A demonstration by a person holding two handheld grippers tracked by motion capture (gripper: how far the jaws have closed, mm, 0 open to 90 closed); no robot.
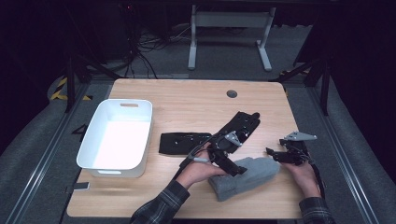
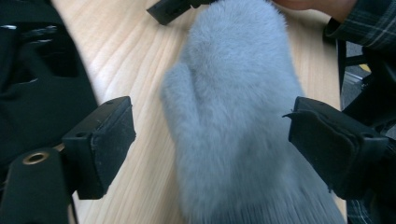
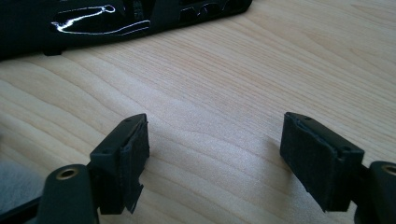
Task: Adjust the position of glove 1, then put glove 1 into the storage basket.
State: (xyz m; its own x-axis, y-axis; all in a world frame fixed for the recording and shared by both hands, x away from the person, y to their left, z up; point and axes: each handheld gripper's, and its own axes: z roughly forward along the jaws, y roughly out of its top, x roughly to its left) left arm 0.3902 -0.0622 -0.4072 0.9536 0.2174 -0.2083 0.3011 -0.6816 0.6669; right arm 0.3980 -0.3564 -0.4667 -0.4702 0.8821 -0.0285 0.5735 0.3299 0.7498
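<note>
Fingers [image 2: 109, 140] of the left gripper [image 2: 210, 140] spread wide, straddling the grey mitten [image 2: 233, 116] untouched.

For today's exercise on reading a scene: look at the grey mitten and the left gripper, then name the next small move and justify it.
Probably ease the left gripper down and close it on the grey mitten. Its jaws stand open on either side of the mitten, pads clear of the fur, and the mitten lies flat on the table. The right gripper is open over bare wood, so it is not placed to grasp.
</note>
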